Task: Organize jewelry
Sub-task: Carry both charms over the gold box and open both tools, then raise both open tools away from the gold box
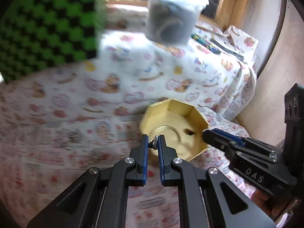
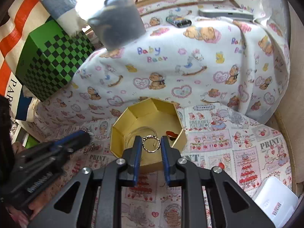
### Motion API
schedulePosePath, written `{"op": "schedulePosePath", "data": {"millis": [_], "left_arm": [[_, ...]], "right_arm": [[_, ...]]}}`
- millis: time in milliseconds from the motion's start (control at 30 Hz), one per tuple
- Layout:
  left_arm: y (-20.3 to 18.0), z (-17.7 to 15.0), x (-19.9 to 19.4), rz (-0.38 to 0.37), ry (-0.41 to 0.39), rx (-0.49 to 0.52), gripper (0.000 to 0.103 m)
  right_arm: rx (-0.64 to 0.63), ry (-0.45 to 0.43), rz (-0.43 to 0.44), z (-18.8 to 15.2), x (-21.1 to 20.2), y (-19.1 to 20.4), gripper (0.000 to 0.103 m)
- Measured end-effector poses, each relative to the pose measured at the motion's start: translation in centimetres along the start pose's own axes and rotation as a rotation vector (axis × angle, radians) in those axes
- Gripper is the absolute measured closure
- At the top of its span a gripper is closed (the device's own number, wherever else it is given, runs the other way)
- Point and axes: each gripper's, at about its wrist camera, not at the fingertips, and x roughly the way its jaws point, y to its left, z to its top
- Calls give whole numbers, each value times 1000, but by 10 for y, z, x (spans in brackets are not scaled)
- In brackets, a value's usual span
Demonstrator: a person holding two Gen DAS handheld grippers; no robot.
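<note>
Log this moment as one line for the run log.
left gripper: shut on small jewelry piece | right gripper: holds ring over gold box | red item in box

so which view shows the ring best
The right wrist view: the ring faces the lens as a full beaded circle between the right hand-held gripper fingers. The left wrist view doesn't clearly show it.

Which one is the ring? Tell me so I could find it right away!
Find the gold eight-sided box on the teddy-bear cloth. Just above its open top, the right tool pinches a thin silver ring with a bumpy edge. The red-orange thing beside it lies inside the box.
</note>
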Motion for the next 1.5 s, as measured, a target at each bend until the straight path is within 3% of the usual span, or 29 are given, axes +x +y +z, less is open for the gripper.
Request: {"op": "schedulePosePath", "data": {"millis": [300, 900, 1133, 1233, 1367, 1500], "left_arm": [[0, 1, 36, -61, 53, -67, 94], [4, -6, 29, -40, 43, -28, 94], [21, -12, -6, 19, -13, -8, 93], [30, -17, -32, 44, -58, 7, 86], [43, -26, -68, 108, -147, 17, 70], [56, -37, -88, 123, -211, -1, 66]], "right_arm": [[20, 27, -8, -3, 8, -8, 84], [7, 39, -12, -5, 8, -4, 84], [6, 34, 4, -5, 3, -3, 82], [8, 29, -2, -5, 2, -3, 82], [-28, 3, -6, -7, -5, 8, 79], [-113, -45, -59, -14, -13, 30, 76]]}}
